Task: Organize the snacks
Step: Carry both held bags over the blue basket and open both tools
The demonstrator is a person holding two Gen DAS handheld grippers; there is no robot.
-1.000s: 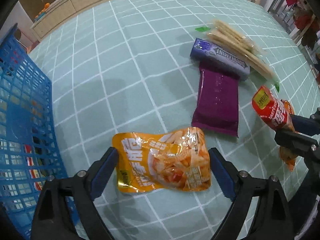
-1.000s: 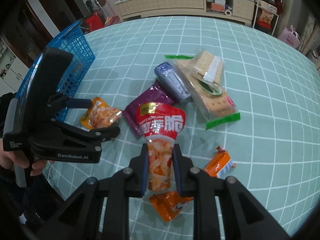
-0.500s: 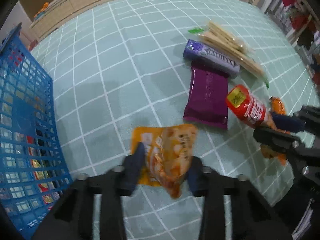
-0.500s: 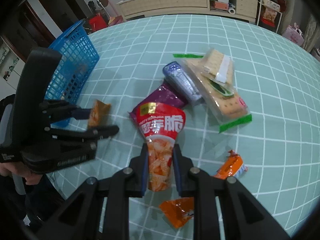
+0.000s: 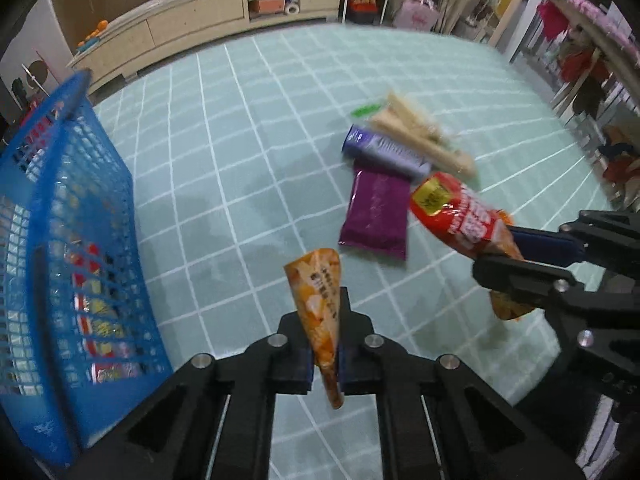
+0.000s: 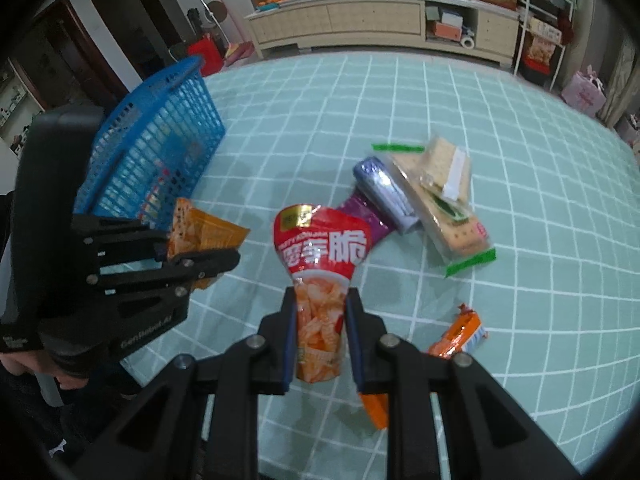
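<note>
My left gripper [image 5: 323,356] is shut on an orange snack bag [image 5: 318,304] and holds it above the teal grid cloth; it also shows in the right wrist view [image 6: 200,232]. My right gripper [image 6: 320,344] is shut on a red snack bag [image 6: 320,256], lifted off the cloth; the bag shows in the left wrist view [image 5: 456,216]. A blue basket [image 5: 68,240] with several packets inside stands at the left, also seen in the right wrist view [image 6: 156,152].
On the cloth lie a purple packet [image 5: 376,216], a violet tube-shaped pack [image 5: 384,148], a clear cracker pack [image 6: 440,196] and small orange packets [image 6: 460,336]. A long cabinet [image 6: 380,20] lines the far wall.
My left gripper closed on the orange bag and lifted it off the cloth. My right gripper raised the red bag higher. Both views tilted up.
</note>
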